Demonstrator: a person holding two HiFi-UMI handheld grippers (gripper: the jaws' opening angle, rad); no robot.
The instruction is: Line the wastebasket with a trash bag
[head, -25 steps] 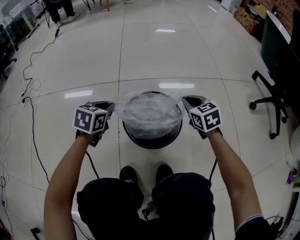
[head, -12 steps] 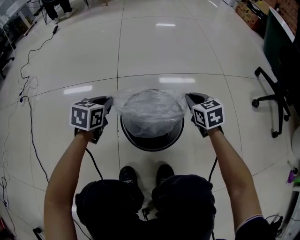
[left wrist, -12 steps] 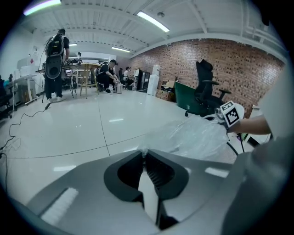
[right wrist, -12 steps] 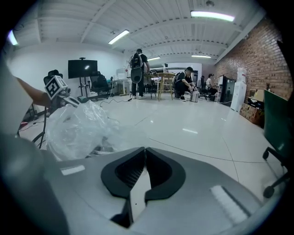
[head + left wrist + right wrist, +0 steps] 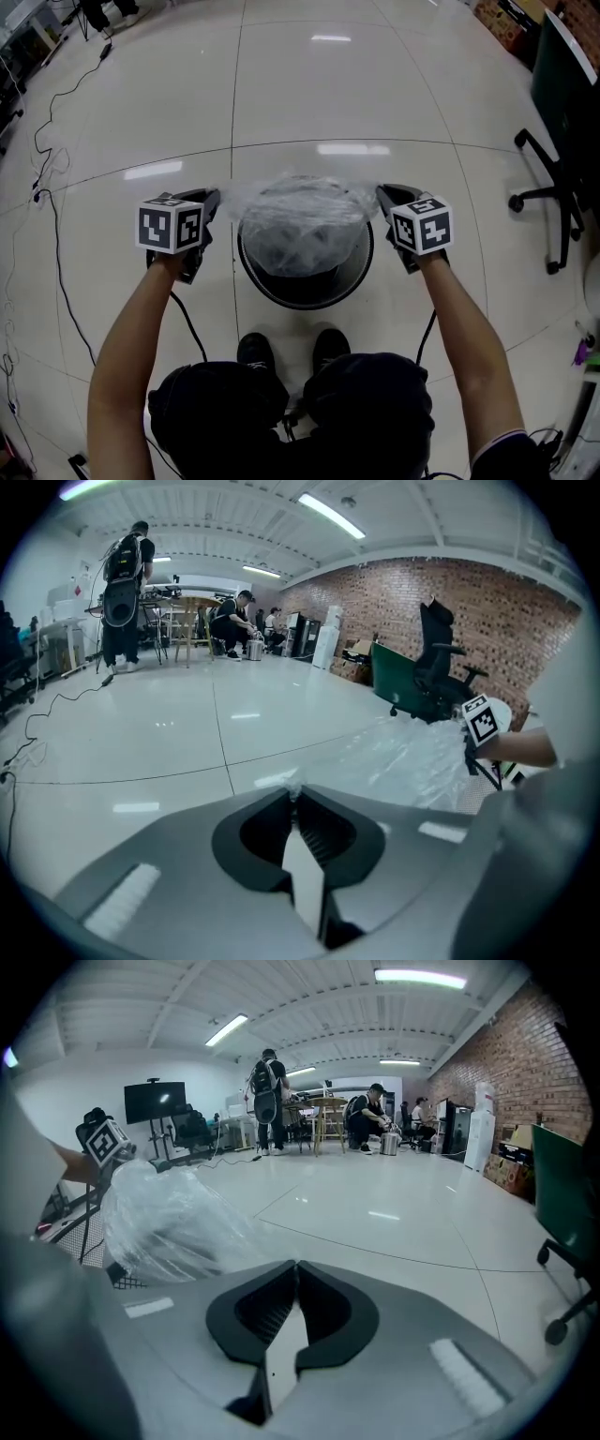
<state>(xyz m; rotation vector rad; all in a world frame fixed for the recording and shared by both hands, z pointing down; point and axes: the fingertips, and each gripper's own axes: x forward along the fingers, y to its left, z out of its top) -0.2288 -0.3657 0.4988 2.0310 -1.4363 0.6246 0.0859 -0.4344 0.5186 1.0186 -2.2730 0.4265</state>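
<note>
Left claw (image 5: 212,197) and right claw (image 5: 382,192) each pinch opposite edges of the clear crinkled plastic trash bag (image 5: 300,220), spreading its mouth to fit over the round black mesh wastebasket (image 5: 305,292).

One wastebasket (image 5: 305,292) stands between the fingers, with one trash bag (image 5: 300,223) stretched over it. Two grippers: the left gripper (image 5: 213,196) and the right gripper (image 5: 383,191). Two shoes (image 5: 255,349) behind the fingers. One office chair (image 5: 548,199) right of them.
</note>
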